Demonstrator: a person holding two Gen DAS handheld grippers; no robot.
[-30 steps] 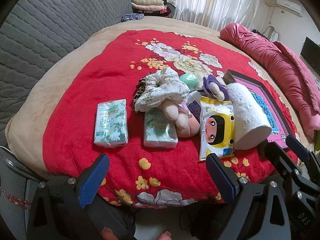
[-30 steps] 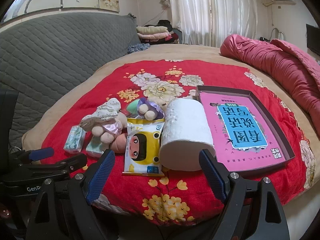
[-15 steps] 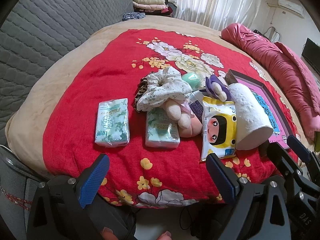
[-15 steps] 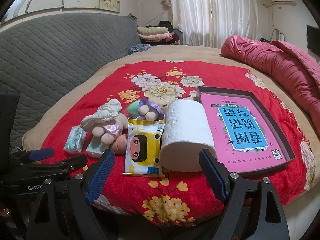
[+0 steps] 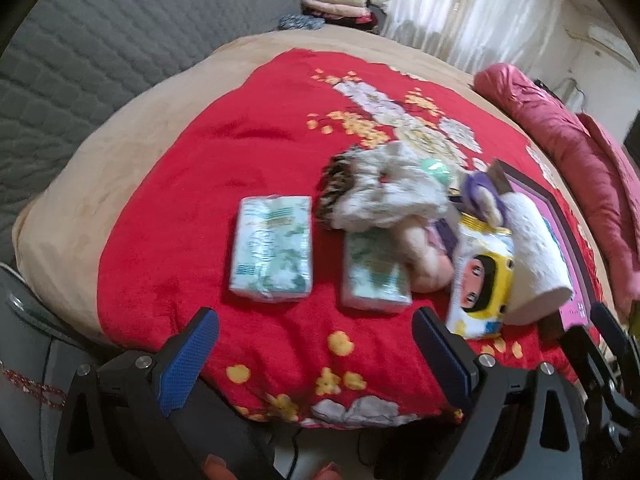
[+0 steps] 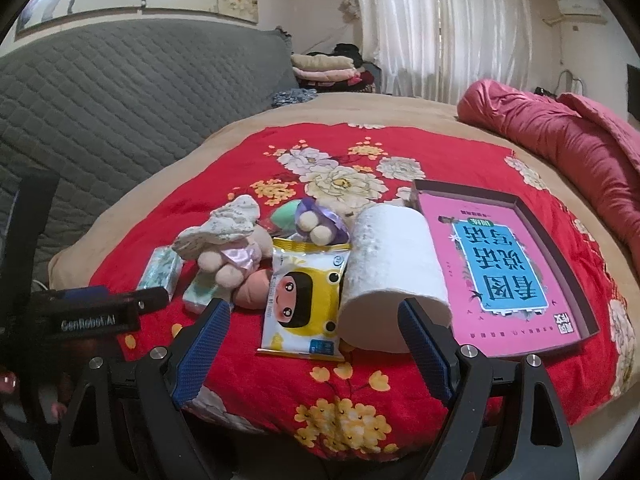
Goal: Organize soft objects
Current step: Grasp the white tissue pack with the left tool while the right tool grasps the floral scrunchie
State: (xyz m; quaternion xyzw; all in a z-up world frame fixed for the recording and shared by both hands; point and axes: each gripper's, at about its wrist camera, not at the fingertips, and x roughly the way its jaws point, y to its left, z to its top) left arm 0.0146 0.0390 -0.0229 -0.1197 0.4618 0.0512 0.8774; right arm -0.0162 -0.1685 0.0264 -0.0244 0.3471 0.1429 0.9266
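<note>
On the red floral blanket (image 5: 224, 168) lie two tissue packs (image 5: 272, 249) (image 5: 374, 278), a plush doll (image 5: 424, 252) under a floral scrunchie (image 5: 392, 196), a yellow wipes pack (image 5: 482, 280), a white paper roll (image 5: 534, 256) and a purple plush (image 5: 482, 198). My left gripper (image 5: 314, 354) is open and empty, hovering before the tissue packs. My right gripper (image 6: 310, 346) is open and empty, just short of the wipes pack (image 6: 306, 300) and the roll (image 6: 390, 264). A pink-lined box (image 6: 508, 264) lies right of the roll.
A grey quilted headboard (image 6: 120, 92) stands at the left. A rolled pink duvet (image 6: 568, 140) lies at the far right. Folded clothes (image 6: 324, 66) are stacked at the back. The bed edge is right under both grippers.
My left gripper has moved forward and to the left, so the tissue packs sit larger and more central; its view is blurred by motion. My right gripper has edged slightly closer to the roll.
</note>
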